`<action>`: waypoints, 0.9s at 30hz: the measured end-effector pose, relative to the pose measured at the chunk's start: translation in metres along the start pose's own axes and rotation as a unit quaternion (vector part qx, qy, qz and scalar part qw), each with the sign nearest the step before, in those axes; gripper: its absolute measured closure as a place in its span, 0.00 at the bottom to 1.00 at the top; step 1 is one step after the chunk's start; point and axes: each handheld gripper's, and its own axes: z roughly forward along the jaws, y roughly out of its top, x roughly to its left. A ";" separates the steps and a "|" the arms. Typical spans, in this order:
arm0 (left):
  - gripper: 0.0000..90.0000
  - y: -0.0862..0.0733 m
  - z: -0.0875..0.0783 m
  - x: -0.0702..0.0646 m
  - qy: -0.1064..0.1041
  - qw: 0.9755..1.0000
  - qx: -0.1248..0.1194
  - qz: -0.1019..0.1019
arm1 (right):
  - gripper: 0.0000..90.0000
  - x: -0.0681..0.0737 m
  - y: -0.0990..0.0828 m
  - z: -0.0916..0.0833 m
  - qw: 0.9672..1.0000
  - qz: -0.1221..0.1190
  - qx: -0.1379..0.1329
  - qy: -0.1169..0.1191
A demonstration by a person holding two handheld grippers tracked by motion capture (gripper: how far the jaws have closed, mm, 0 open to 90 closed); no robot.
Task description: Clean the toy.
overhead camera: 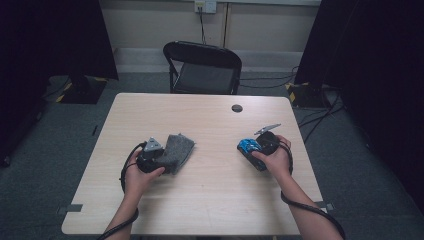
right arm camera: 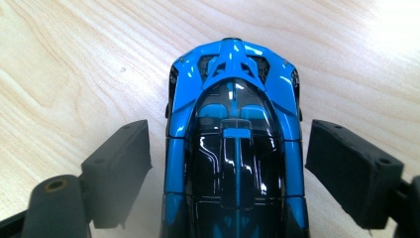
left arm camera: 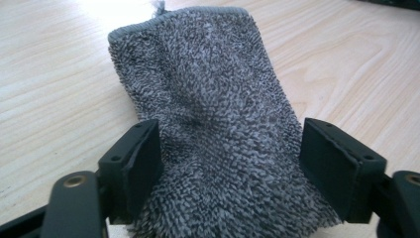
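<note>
High view: one pale wooden table [overhead camera: 210, 195] carries two things, one grey cloth [overhead camera: 177, 150] and one blue toy car [overhead camera: 248, 146], each met by one of the two grippers. The cloth lies at about nine o'clock from the table's middle, the car at about three o'clock, and the two are well apart. The left gripper [overhead camera: 159, 154] sits at the cloth's near-left edge, held by the person's left hand [overhead camera: 138, 179]; the right gripper [overhead camera: 256, 150] is at the car, held by the right hand [overhead camera: 274, 159]. Beyond the table at twelve o'clock stands one black folding chair [overhead camera: 202, 67], and one small dark round hole [overhead camera: 237, 108] marks the tabletop near its far edge. In the left gripper view the cloth [left arm camera: 218, 124] lies on the wood between the two jaws, folded and fluffy, reaching away toward twelve o'clock; the jaws stand apart and released, with the left pad against the cloth's edge and the right pad just clear of it. In the right gripper view the car [right arm camera: 235, 144] lies lengthwise between the two jaws, pointing toward twelve o'clock; those jaws are spread too, with a gap on either side of the car, so it rests loose on the table.
</note>
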 end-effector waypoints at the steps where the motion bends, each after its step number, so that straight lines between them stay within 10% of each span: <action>1: 0.26 0.001 -0.001 0.000 0.002 1.000 0.000 0.001 | 0.19 0.000 0.000 0.000 1.000 0.000 0.000 0.001; 27: 0.23 0.007 -0.021 -0.008 -0.020 1.000 -0.010 -0.014 | 0.17 0.015 0.013 -0.017 0.999 -0.013 -0.026 0.024</action>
